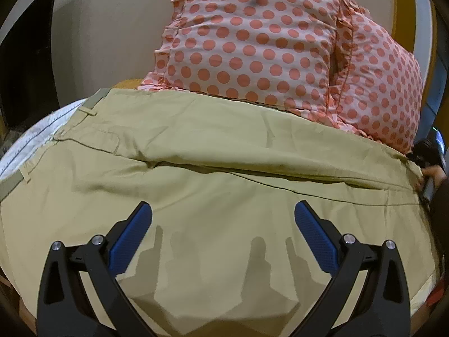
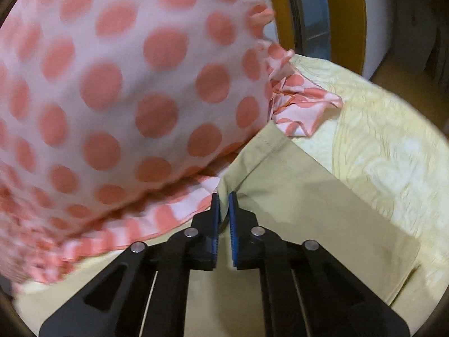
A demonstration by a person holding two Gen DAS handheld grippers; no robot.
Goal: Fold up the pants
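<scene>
Khaki cotton pants lie smooth under the gaping left tool; right tool pinches their hem.

- The pants lie spread across the bed, waistband at the left, leg ends at the right.
- Two pillows stand behind the pants, their lower edges touching the far leg.
- The left hand-held gripper hangs above the near leg, jaws wide apart.
- The right hand-held gripper sits at the leg hem, just beside the pillow frill, jaws closed on the fabric.
</scene>
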